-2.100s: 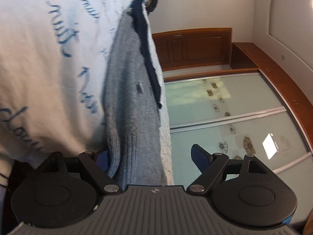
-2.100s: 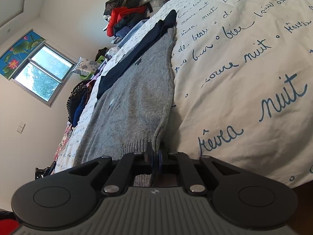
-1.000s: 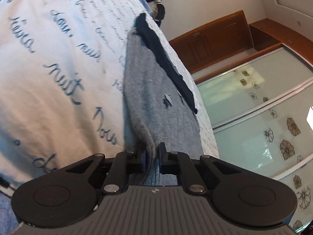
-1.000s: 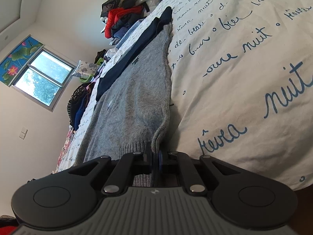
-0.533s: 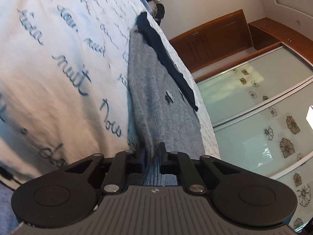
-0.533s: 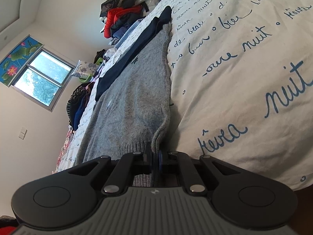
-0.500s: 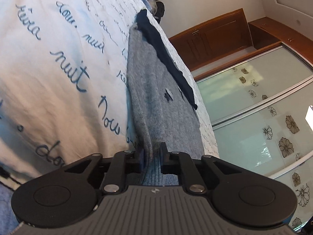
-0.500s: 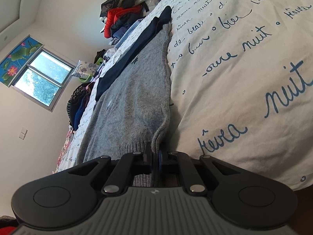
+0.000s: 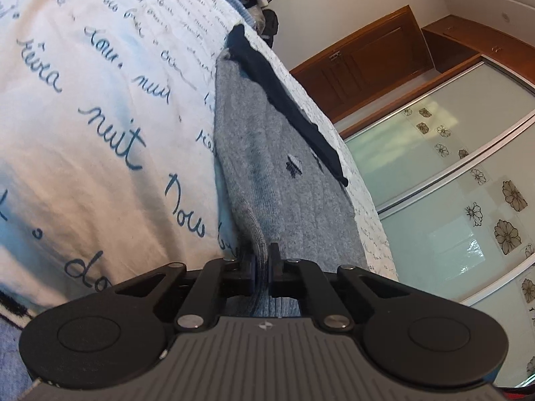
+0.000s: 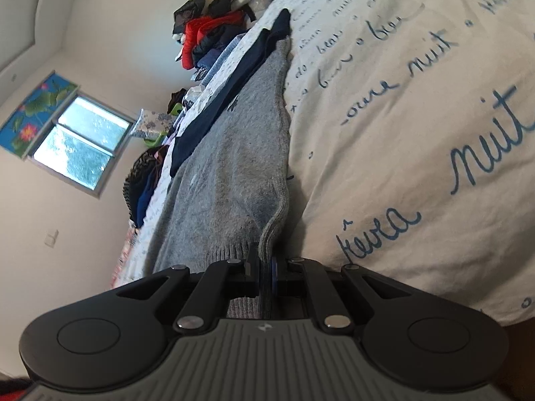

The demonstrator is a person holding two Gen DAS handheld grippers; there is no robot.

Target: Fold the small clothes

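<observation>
Grey sweater (image 9: 284,183) hem clamped in both hand-held grippers, left (image 9: 262,264) and right (image 10: 265,267).

Bed (image 10: 418,107): covered by a cream duvet with blue handwritten script.
Grey sweater (image 10: 234,167): lay flat on the bed, along the duvet's edge, touching it.
Navy garment (image 10: 234,77): lay on the sweater's far side, overlapping it.
Clothes pile (image 10: 214,33): heaped at the bed's far end, beyond the sweater.
</observation>
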